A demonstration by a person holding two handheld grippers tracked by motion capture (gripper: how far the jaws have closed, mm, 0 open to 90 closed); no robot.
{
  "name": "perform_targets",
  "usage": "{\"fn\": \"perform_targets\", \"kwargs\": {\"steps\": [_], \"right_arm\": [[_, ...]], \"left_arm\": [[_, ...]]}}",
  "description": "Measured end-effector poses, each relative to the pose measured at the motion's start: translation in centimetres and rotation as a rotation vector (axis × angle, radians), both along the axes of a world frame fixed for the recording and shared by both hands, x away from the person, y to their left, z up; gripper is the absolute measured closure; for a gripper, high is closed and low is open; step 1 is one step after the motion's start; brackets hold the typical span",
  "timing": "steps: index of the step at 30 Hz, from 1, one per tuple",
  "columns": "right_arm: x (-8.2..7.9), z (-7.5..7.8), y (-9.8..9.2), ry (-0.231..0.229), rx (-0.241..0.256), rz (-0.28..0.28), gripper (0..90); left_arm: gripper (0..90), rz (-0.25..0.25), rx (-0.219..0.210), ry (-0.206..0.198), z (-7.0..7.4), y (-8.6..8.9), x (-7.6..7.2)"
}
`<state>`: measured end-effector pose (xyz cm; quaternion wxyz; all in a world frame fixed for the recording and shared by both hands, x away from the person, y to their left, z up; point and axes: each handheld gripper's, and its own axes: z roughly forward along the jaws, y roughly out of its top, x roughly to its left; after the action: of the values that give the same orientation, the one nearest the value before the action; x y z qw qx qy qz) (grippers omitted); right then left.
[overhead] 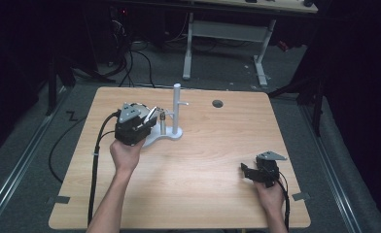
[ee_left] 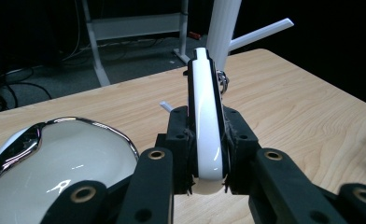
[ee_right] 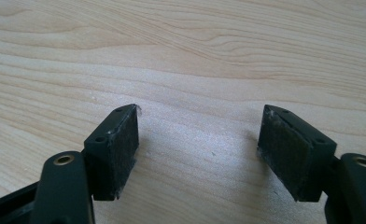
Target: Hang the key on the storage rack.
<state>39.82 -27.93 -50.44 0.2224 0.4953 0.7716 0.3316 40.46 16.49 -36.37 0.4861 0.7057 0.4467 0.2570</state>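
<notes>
A glossy white bar-shaped item (ee_left: 204, 126), edged in black, is clamped between the jaws of the left gripper (ee_left: 208, 161). It stands nearly upright in the left gripper view, its lower end seated between the pads and its upper end rising toward a white stand post (ee_left: 225, 23). The high view places this gripper (overhead: 147, 121) over the left half of the wooden table (overhead: 217, 194), at the white stand base (overhead: 166, 136); a small metallic cylinder (overhead: 163, 124) stands on that base, just beside the post (overhead: 176, 107). A white dish-like piece with a chrome rim (ee_left: 55, 158) lies to the left of the held item.

The right gripper (ee_right: 200, 149) has its jaws spread wide with bare tabletop between them. In the high view it (overhead: 247, 172) rests low near the table's right front, well apart from the stand.
</notes>
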Motion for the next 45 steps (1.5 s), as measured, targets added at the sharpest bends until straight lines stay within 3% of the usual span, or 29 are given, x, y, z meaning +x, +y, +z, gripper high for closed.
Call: {"fn": "perform_targets", "kwargs": {"steps": [14, 23, 45], "right_arm": [[0.0, 0.0, 0.0, 0.0, 0.0, 0.001, 29.0], [0.0, 0.0, 0.0, 0.0, -0.001, 0.001, 29.0], [0.0, 0.0, 0.0, -0.001, -0.001, 0.002, 29.0]], "left_arm": [[75.5, 0.023, -0.036, 0.005, -0.5, 0.0, 1.3], [75.6, 0.044, -0.032, 0.016, -1.1, 0.0, 2.0], [75.4, 0.062, 0.043, 0.052, -2.8, -0.4, 2.4]]}}
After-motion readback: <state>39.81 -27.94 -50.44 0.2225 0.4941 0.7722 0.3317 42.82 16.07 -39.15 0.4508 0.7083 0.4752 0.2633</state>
